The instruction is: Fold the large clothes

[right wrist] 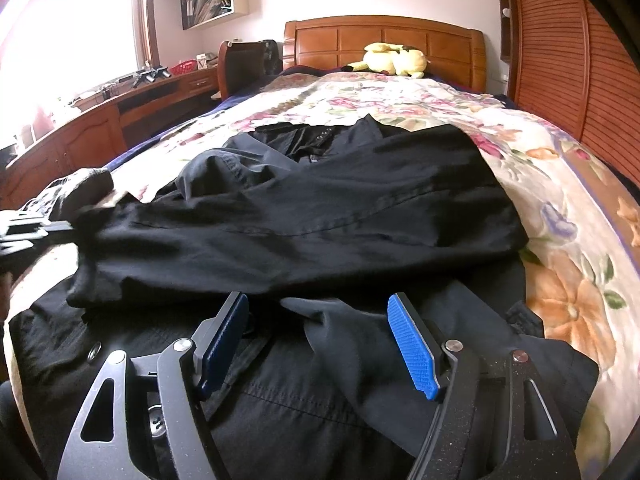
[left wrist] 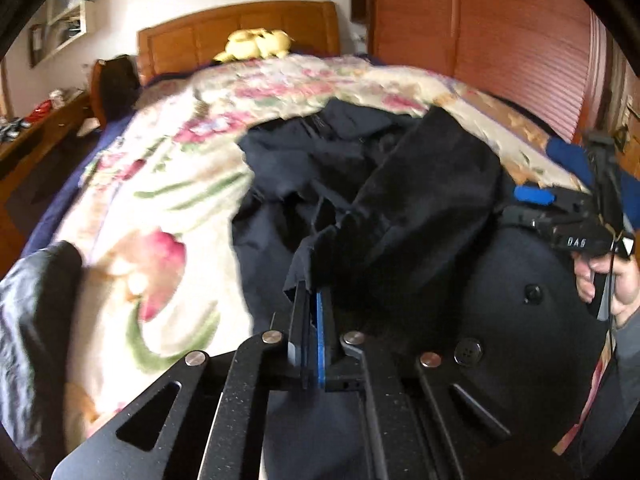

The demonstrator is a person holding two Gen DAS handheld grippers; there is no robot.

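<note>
A large black coat [left wrist: 400, 200] [right wrist: 320, 208] with buttons lies spread on the floral quilt [left wrist: 168, 184] [right wrist: 560, 240]. One sleeve is folded across its body. My left gripper [left wrist: 310, 292] is shut on a fabric edge of that coat, and the cloth rises in a peak from its tips. In the right wrist view the left gripper [right wrist: 28, 232] shows blurred at the left edge, at the sleeve's end. My right gripper [right wrist: 318, 304] stands open low over the coat's near part, a fold of cloth between its blue pads [right wrist: 416, 352] without being pressed. A hand [left wrist: 612, 284] holds the right gripper [left wrist: 560, 216].
A yellow plush toy [left wrist: 256, 44] [right wrist: 394, 60] rests against the wooden headboard [right wrist: 384, 36]. A wooden desk [right wrist: 120, 112] runs along the left, a slatted wardrobe [right wrist: 568, 60] along the right. Another dark, shiny garment [left wrist: 28, 320] [right wrist: 80, 184] lies at the bed's left edge.
</note>
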